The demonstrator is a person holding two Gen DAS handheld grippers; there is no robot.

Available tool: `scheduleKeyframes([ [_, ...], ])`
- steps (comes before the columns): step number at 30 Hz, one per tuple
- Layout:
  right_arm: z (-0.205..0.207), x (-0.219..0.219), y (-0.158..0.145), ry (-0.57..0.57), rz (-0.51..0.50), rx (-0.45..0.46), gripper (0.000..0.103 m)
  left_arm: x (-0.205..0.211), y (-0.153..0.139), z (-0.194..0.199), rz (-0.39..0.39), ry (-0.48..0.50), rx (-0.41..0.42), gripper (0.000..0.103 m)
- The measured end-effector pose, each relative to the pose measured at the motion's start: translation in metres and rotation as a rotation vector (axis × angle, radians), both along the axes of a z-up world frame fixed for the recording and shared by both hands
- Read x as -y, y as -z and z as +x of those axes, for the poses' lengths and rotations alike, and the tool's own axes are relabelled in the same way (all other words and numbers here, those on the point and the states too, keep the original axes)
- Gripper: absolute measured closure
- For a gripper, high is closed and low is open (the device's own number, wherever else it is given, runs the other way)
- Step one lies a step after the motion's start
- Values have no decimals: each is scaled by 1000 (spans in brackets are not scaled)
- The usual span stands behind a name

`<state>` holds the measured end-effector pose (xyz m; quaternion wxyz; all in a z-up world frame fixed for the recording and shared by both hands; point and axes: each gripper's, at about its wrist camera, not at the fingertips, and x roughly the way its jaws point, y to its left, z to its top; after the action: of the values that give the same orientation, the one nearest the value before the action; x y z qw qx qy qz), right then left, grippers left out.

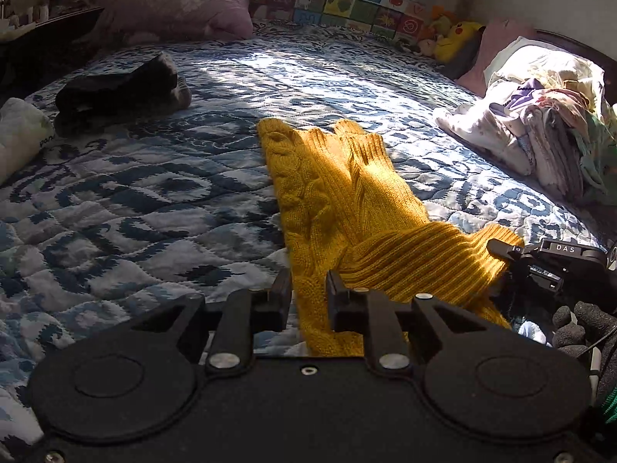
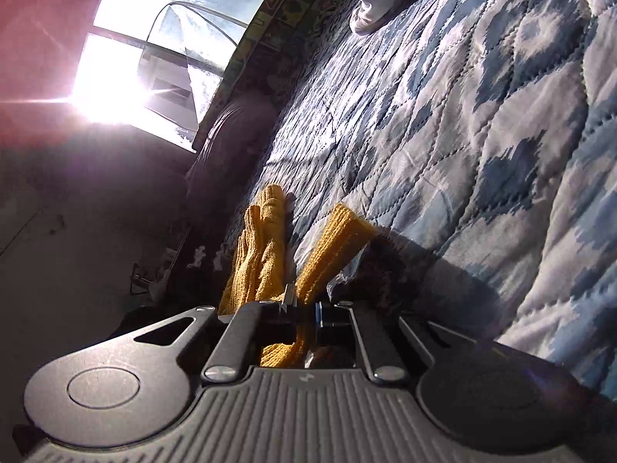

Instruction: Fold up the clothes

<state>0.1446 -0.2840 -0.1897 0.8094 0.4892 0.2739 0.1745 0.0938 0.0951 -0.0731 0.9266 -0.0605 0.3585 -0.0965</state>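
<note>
A mustard-yellow knitted sweater (image 1: 327,193) lies lengthwise on the blue-and-white quilted bedspread (image 1: 135,200), its sleeves laid along the body. My left gripper (image 1: 308,293) is at its near edge, fingers drawn close with thick knit between them. My right gripper (image 1: 501,250) comes in from the right and pinches the ribbed hem corner, lifting it slightly. In the right wrist view the right gripper (image 2: 299,303) is shut on yellow sweater (image 2: 262,254) fabric, which bunches up ahead of the fingers.
A dark garment (image 1: 123,88) lies at the far left of the bed. A pile of pale clothes (image 1: 547,142) sits at the right. A purple duvet (image 1: 177,7), plush toys (image 1: 455,34) and a colourful mat (image 1: 339,0) line the far side. A gloved hand (image 1: 586,328) holds the right gripper.
</note>
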Motion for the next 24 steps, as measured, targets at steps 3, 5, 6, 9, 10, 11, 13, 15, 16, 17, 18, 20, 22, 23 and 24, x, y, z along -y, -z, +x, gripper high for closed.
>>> scheduleKeyframes([
  [3,6,1,-31,-11,-10,83,93,-4,12,-26,-7,13,-27,86],
  [5,13,-2,-58,-39,-51,147,93,-5,20,-40,-16,24,-39,87],
  [6,19,-5,-70,-54,-87,169,93,-3,20,-40,-23,31,-33,87],
  [9,43,-11,-92,-90,-165,178,93,2,18,-42,-33,57,-5,87],
  [10,53,-14,-95,-99,-196,161,93,5,17,-42,-30,68,12,87],
  [11,58,-15,-96,-104,-217,149,93,8,15,-42,-27,79,28,87],
  [13,65,-14,-94,-100,-243,116,93,15,28,-39,-2,117,-32,87],
  [15,66,-13,-88,-96,-250,82,93,23,44,-37,32,150,-89,83],
  [16,63,-12,-81,-95,-252,58,93,25,44,-40,49,152,-83,82],
  [17,60,-12,-74,-94,-254,35,93,22,36,-44,40,153,-60,82],
  [18,58,-11,-70,-100,-257,19,93,18,29,-48,31,154,-37,82],
  [20,54,-8,-62,-104,-271,5,93,9,12,-48,0,121,10,82],
  [22,52,-4,-56,-102,-255,-11,93,2,-4,-44,-15,92,74,82],
  [23,52,-3,-54,-98,-242,-19,93,1,-4,-38,-44,90,87,82],
  [24,52,-2,-52,-91,-236,-27,93,-1,-4,-32,-73,88,100,82],
])
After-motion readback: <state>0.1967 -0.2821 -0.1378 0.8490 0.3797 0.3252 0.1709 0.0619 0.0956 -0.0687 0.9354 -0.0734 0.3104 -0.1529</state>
